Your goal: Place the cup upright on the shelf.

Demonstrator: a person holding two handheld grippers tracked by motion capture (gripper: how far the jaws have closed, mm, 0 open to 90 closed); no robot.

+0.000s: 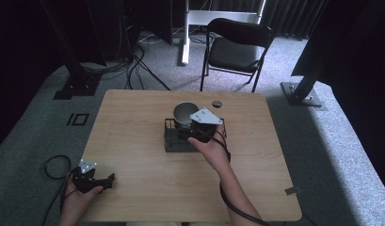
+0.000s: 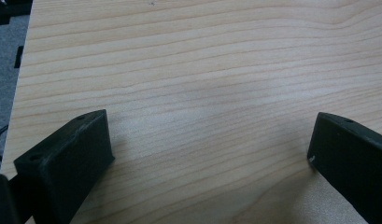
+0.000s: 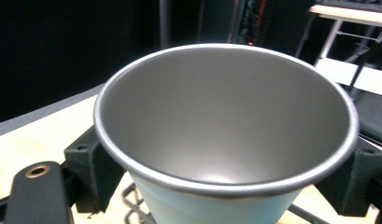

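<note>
Down at the near left corner of the wooden table, the left gripper rests low over the bare wood, jaws spread wide with nothing between them. Further in, at mid-table, the right gripper has its jaws pinching the metal cup from both sides, upright, mouth open to the camera, over the black wire rack. Just beyond sits a small dark disc. Past the table's far edge stands a black chair.
</note>
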